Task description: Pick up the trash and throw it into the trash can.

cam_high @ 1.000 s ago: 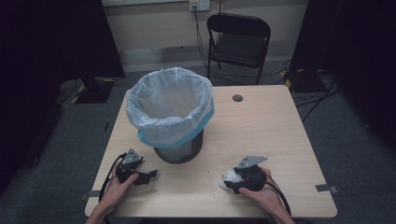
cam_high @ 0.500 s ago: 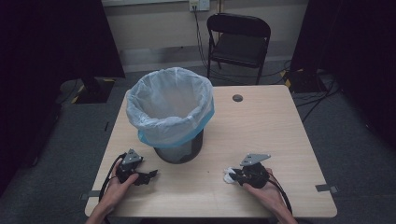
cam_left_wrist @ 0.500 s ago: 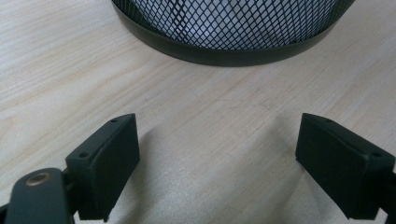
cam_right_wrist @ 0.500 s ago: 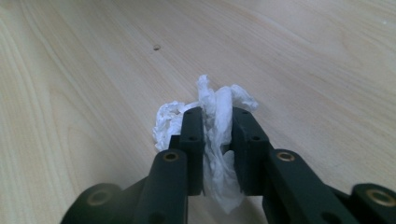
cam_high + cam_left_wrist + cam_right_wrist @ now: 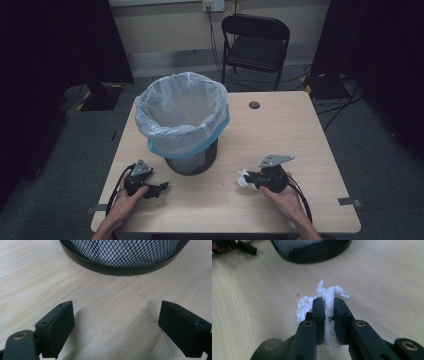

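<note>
A crumpled white tissue (image 5: 329,298) is pinched between the jaws of my right gripper (image 5: 328,302), just above the wooden table (image 5: 280,125). From above, the tissue (image 5: 243,178) pokes out to the left of the right gripper (image 5: 248,178), which is held low near the table's front right. My left gripper (image 5: 161,187) rests at the front left, its jaws wide apart with nothing between them. In the left gripper view the left gripper (image 5: 116,320) faces the black mesh base of the bin (image 5: 122,255). The bin (image 5: 182,122), lined with a pale blue bag, stands between and beyond both grippers.
A black folding chair (image 5: 255,42) stands beyond the table's far edge. A small dark round cap (image 5: 254,105) sits in the tabletop near the far side. Cables trail on the floor at the right.
My right gripper with the tissue has shifted slightly right and toward the front edge. The left gripper has stayed put.
</note>
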{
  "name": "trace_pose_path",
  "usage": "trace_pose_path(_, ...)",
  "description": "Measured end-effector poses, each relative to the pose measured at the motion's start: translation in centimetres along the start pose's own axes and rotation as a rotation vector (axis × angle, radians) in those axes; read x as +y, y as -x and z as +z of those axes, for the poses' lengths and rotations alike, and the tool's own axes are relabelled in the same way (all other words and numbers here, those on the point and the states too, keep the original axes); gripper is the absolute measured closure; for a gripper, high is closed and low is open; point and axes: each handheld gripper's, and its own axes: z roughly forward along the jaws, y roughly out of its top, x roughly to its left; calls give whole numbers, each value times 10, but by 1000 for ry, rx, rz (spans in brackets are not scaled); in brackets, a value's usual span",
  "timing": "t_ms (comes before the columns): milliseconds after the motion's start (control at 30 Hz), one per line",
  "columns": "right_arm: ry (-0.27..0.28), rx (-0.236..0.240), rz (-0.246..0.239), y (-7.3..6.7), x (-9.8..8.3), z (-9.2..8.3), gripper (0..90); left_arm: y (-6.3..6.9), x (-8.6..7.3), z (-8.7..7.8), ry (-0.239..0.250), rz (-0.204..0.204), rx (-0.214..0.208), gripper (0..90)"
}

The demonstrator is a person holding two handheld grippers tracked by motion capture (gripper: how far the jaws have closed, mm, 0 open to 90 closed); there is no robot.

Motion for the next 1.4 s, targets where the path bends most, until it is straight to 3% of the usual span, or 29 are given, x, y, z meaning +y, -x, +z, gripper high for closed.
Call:
trace_pose_path(333, 50, 8, -13, -3, 25, -3, 817, 0, 0, 0, 0, 0, 0, 127)
trace_pose_path(833, 195, 13, -51, -8, 82, -35, 818, 0, 0, 0, 0, 0, 0, 127)
trace_pose_path(1067, 223, 29, -86, -15, 104, -44, 817, 0, 0, 0, 0, 0, 0, 127)
trace_pose_path(1400, 273, 25, -96, -11, 126, -59, 817, 0, 0, 0, -1, 2, 0, 127)
